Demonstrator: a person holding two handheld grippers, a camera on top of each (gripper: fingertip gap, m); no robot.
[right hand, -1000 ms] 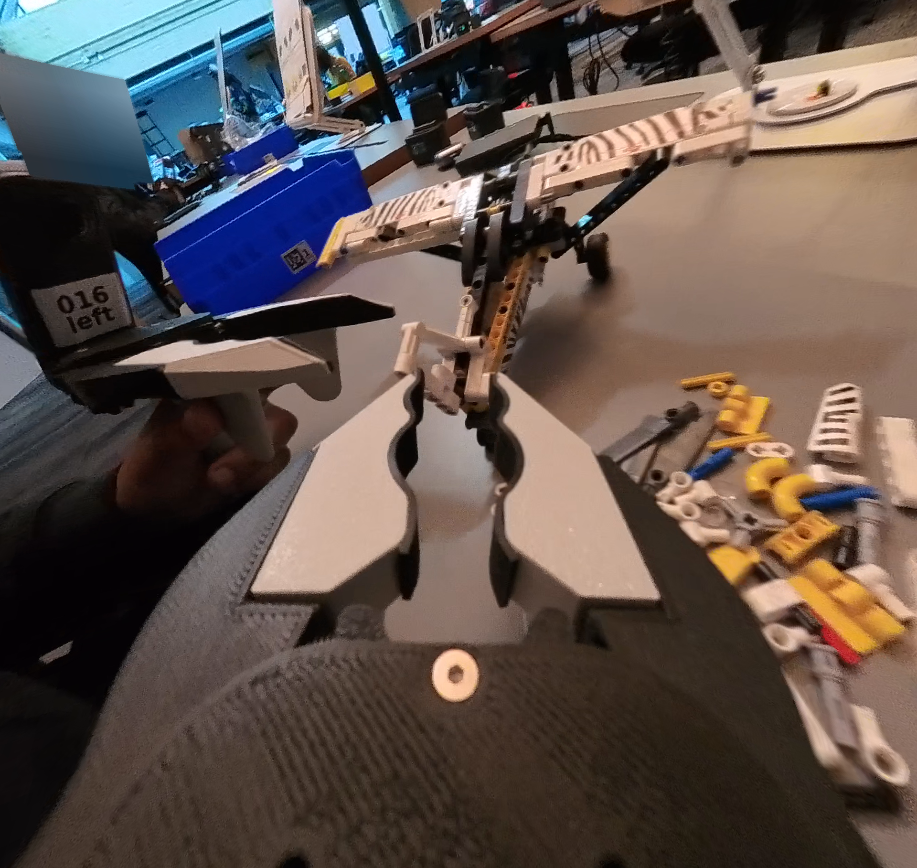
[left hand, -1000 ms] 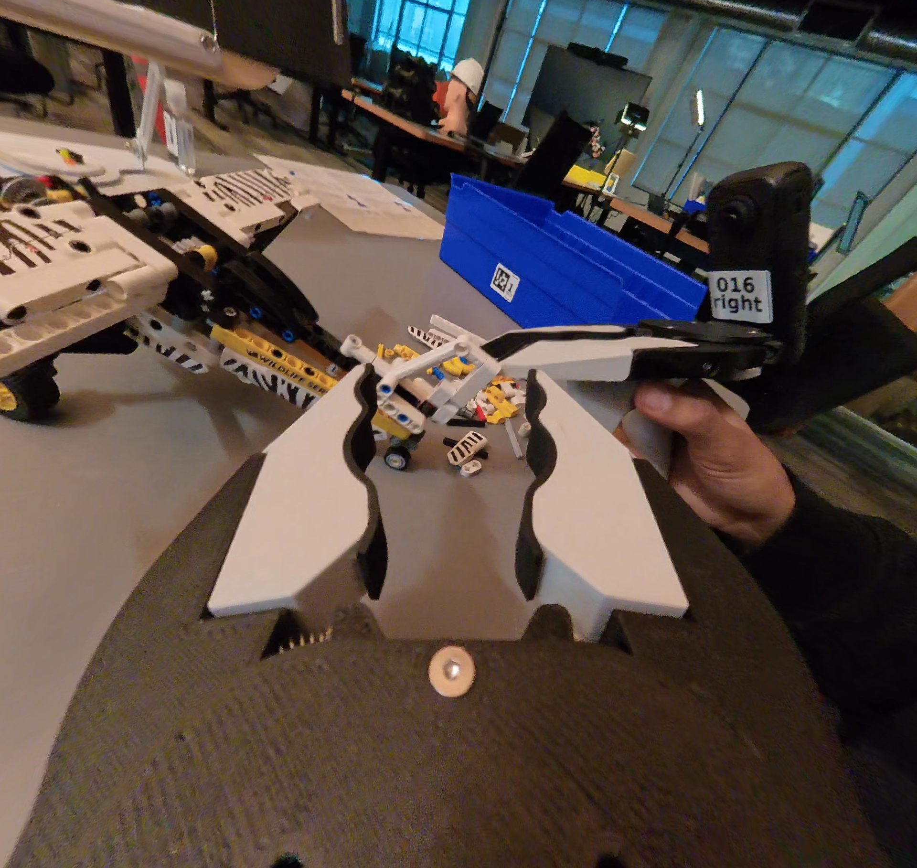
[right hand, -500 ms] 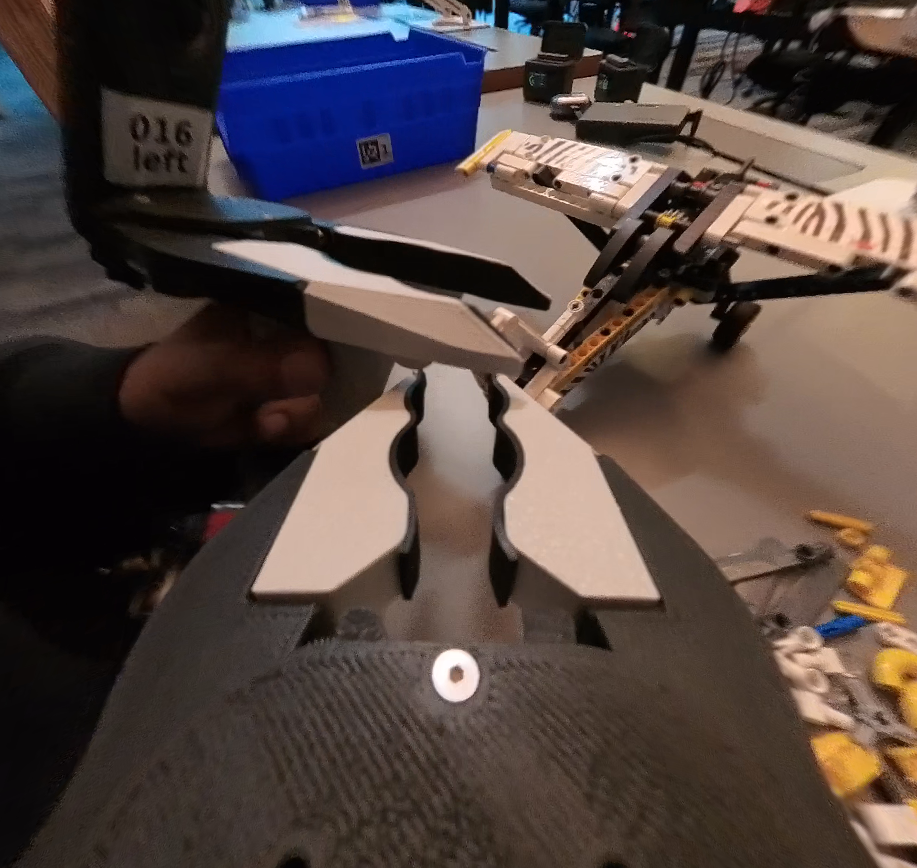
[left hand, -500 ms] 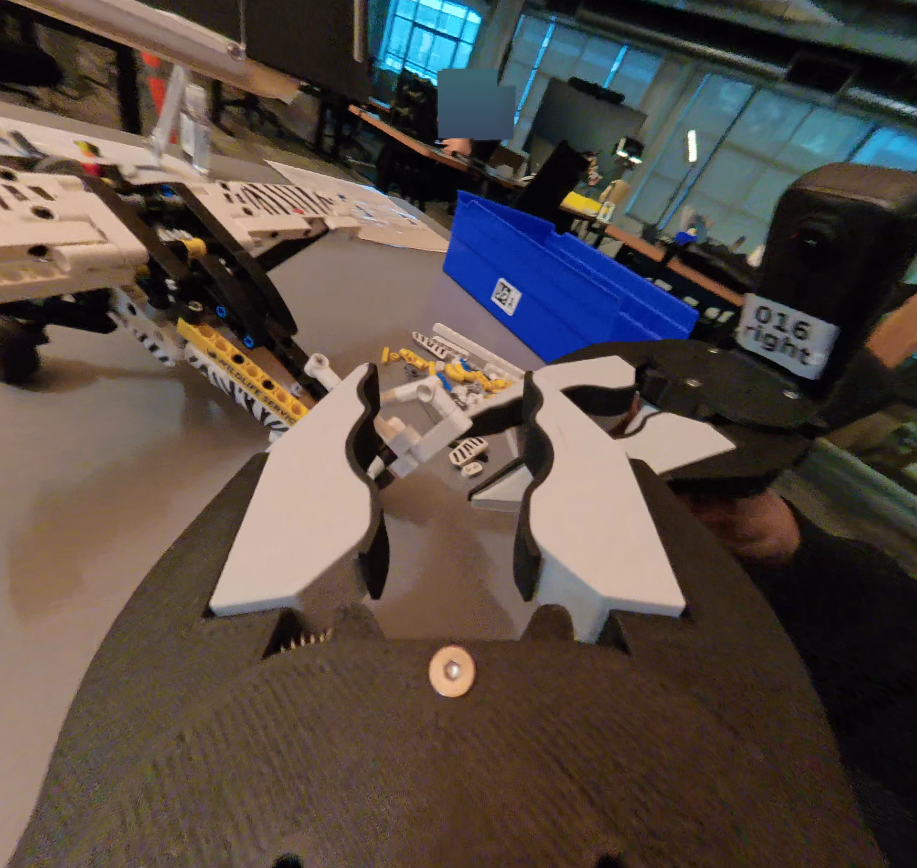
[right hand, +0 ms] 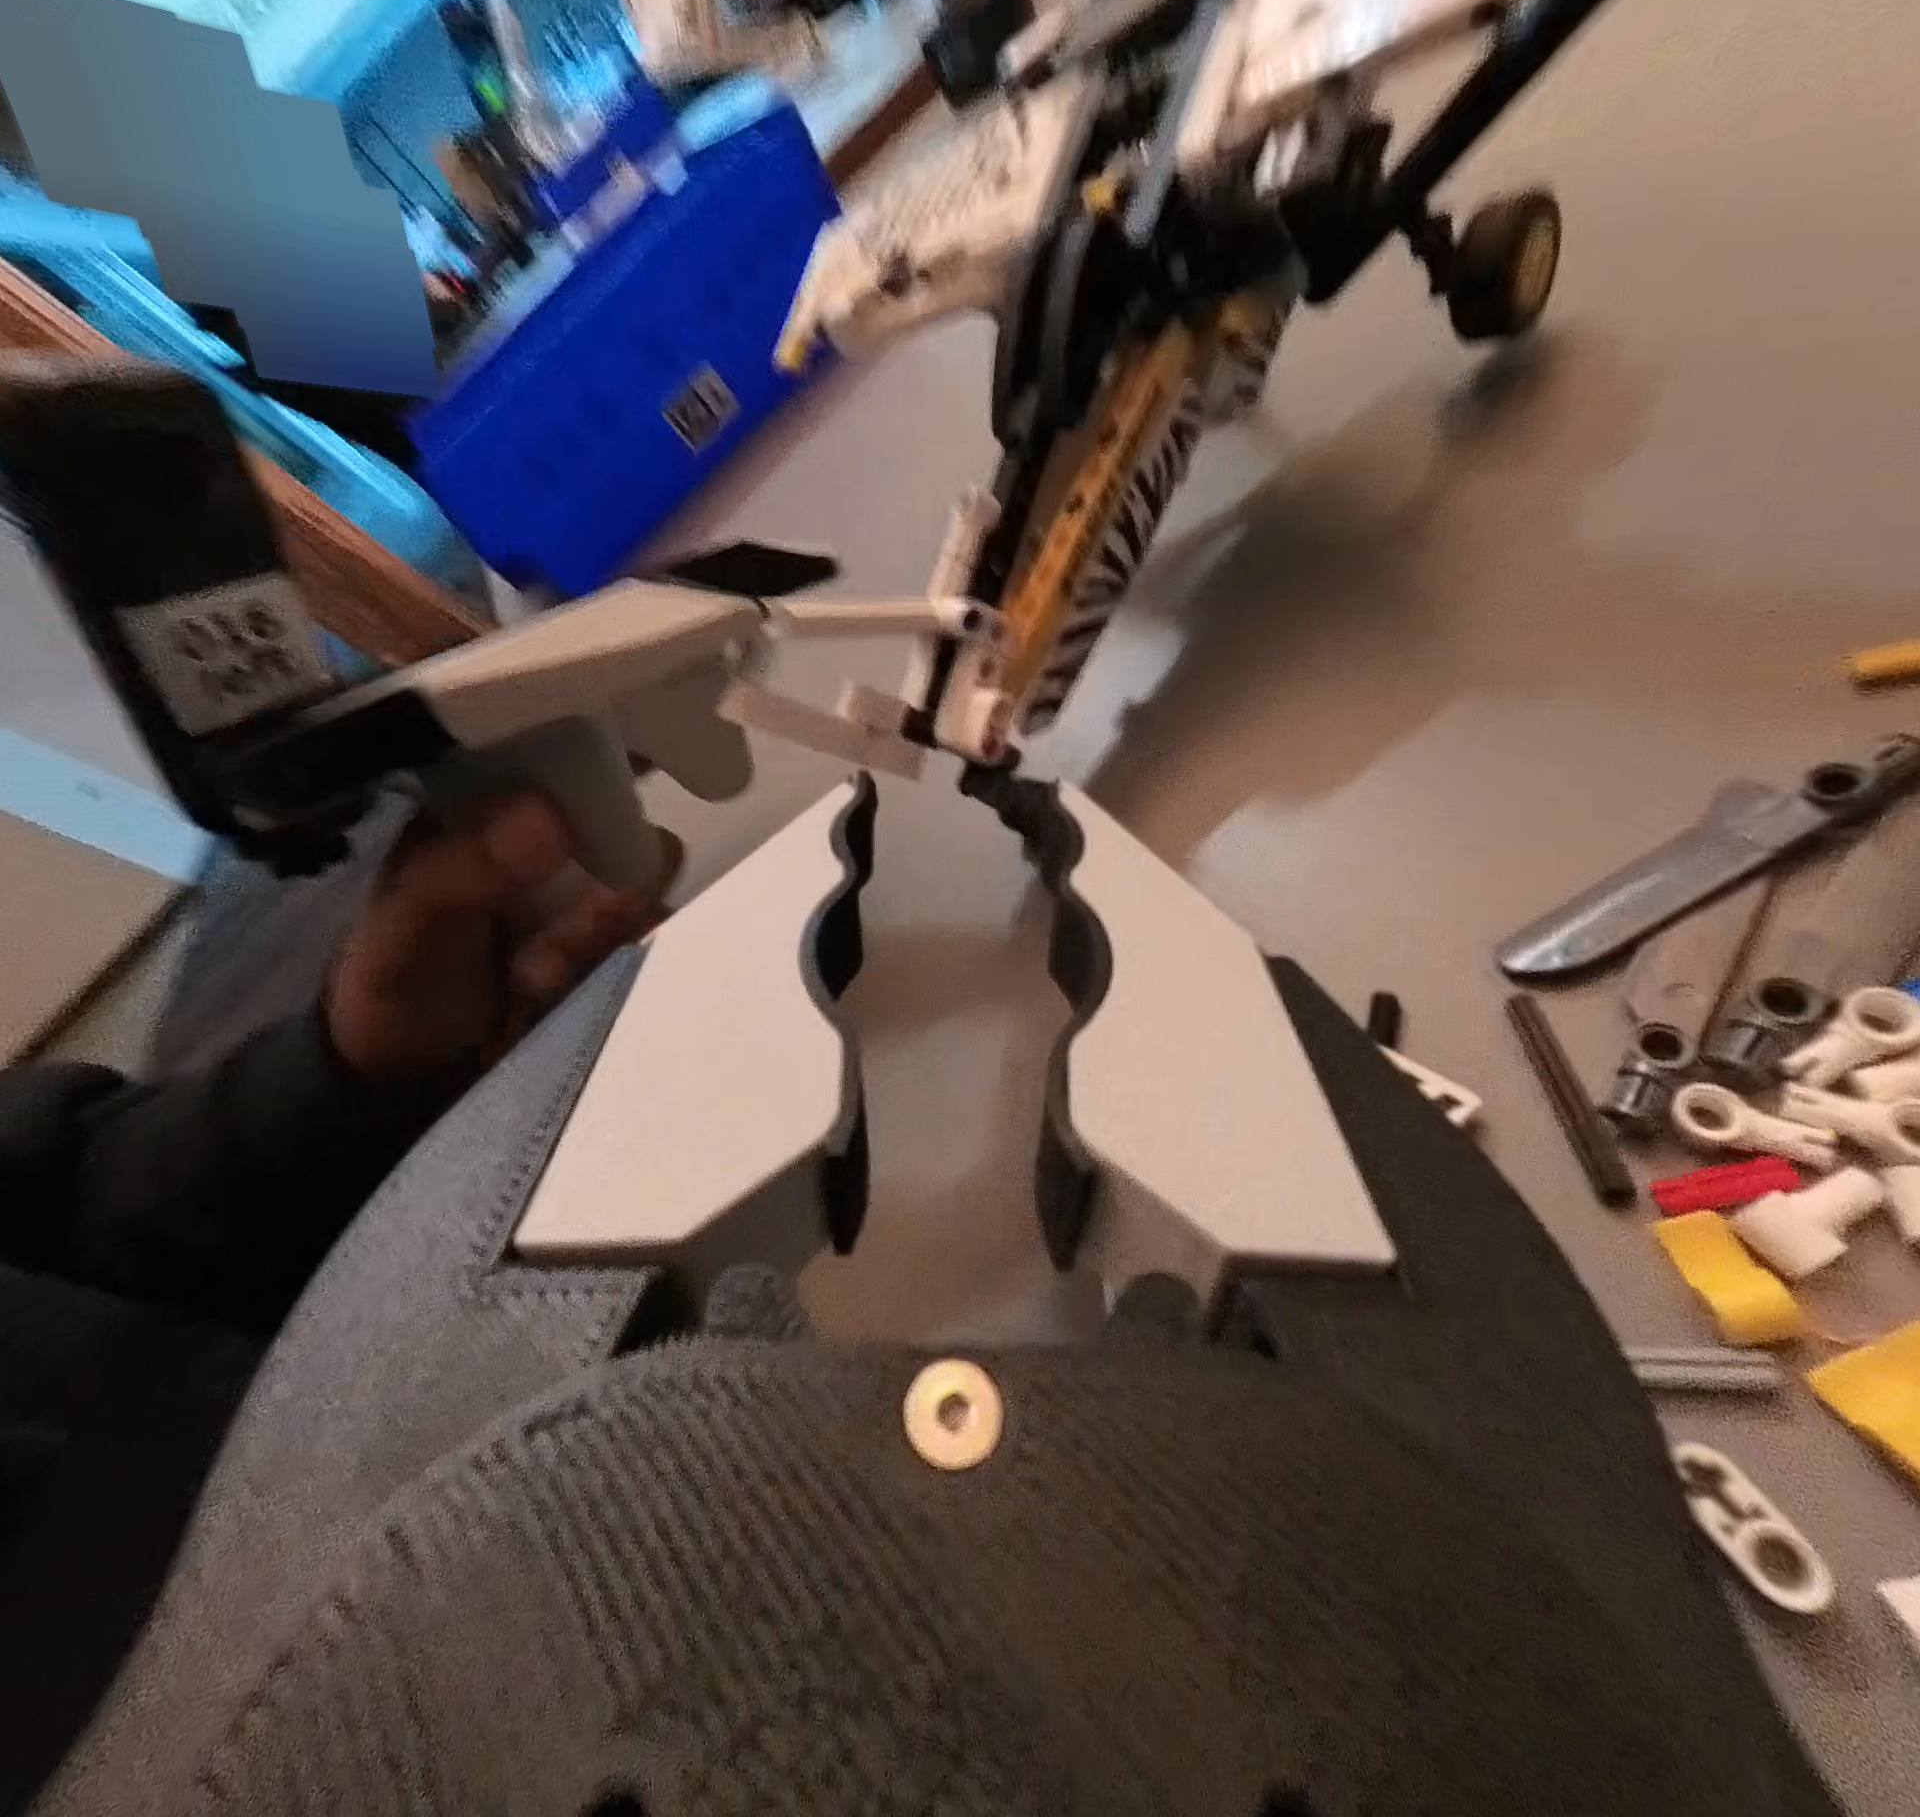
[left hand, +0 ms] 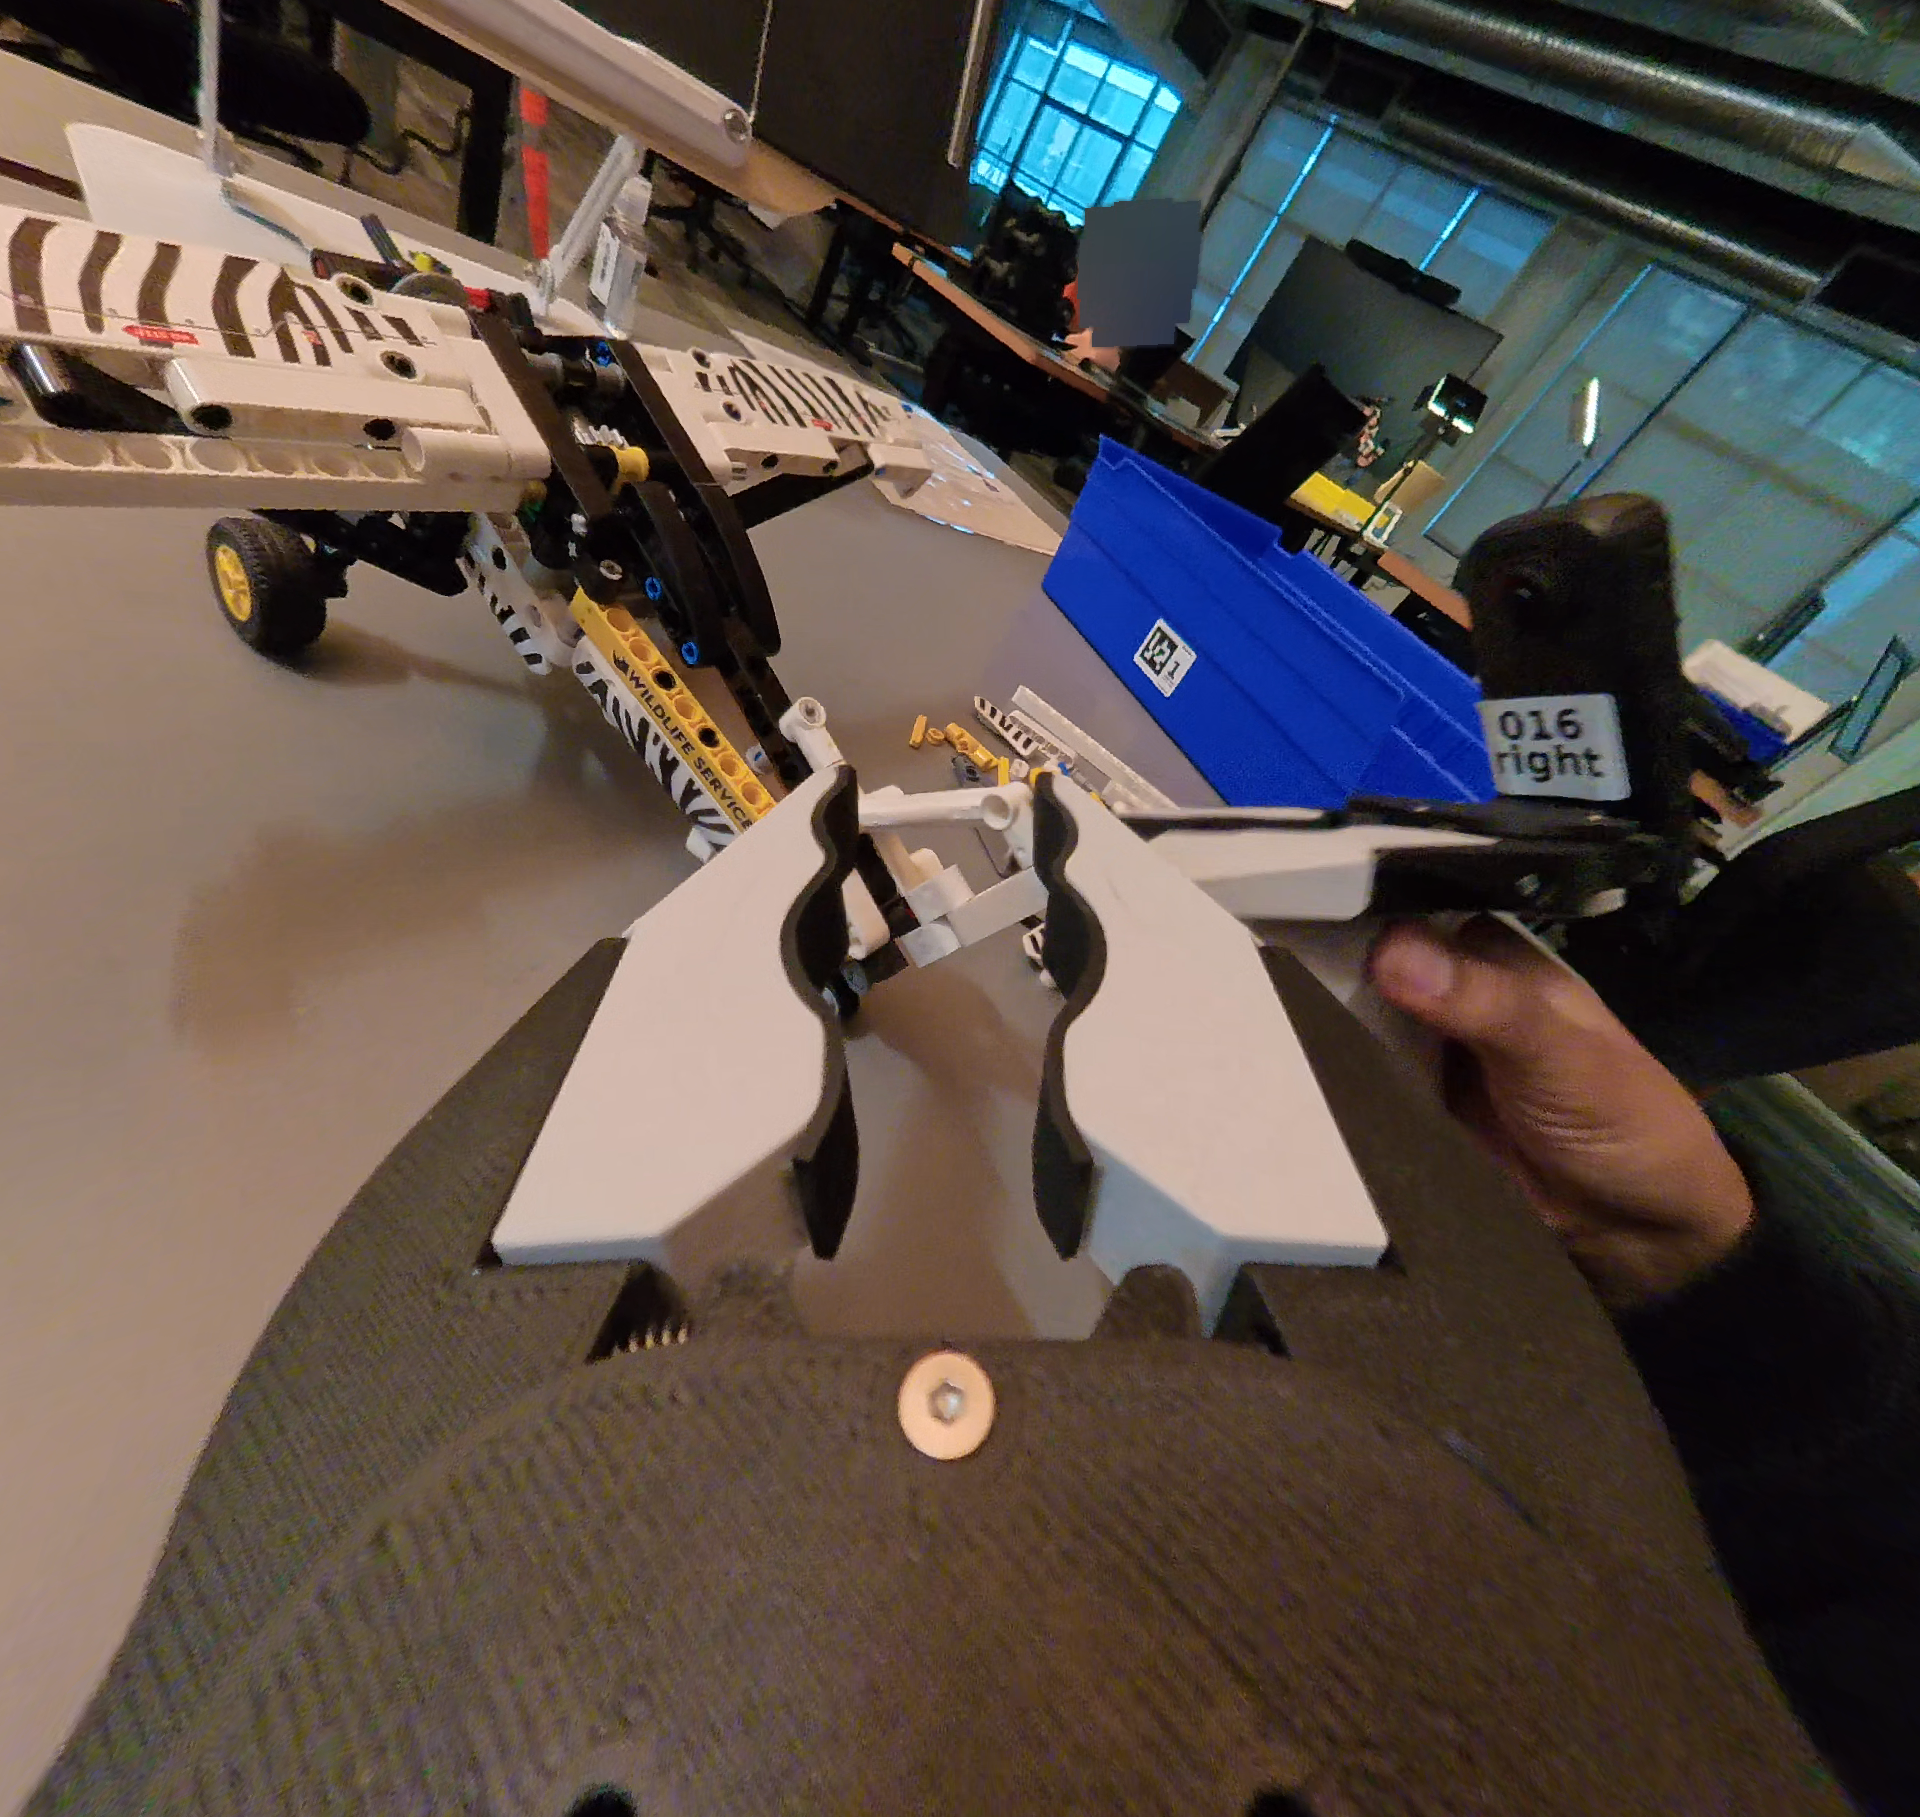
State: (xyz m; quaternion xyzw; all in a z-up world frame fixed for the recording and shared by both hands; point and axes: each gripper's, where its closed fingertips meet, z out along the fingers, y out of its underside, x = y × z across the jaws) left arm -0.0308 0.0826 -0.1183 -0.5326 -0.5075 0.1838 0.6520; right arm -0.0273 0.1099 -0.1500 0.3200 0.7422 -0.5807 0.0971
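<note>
Left wrist view: grey worktop point(left hand: 260, 936) carries zebra-striped brick plane point(left hand: 312, 396) | blue bin point(left hand: 1247, 645) behind loose bricks point(left hand: 987, 728) | left tongs point(left hand: 940, 811) pinching plane's white beam point(left hand: 935, 809) | right tongs point(right hand: 961, 791) spread, bare, just beside plane's tail.

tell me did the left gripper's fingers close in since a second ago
Yes. In the left wrist view the left gripper fingers stand nearer each other against their black base, now bracketing the toy plane's white tail rod.
</note>
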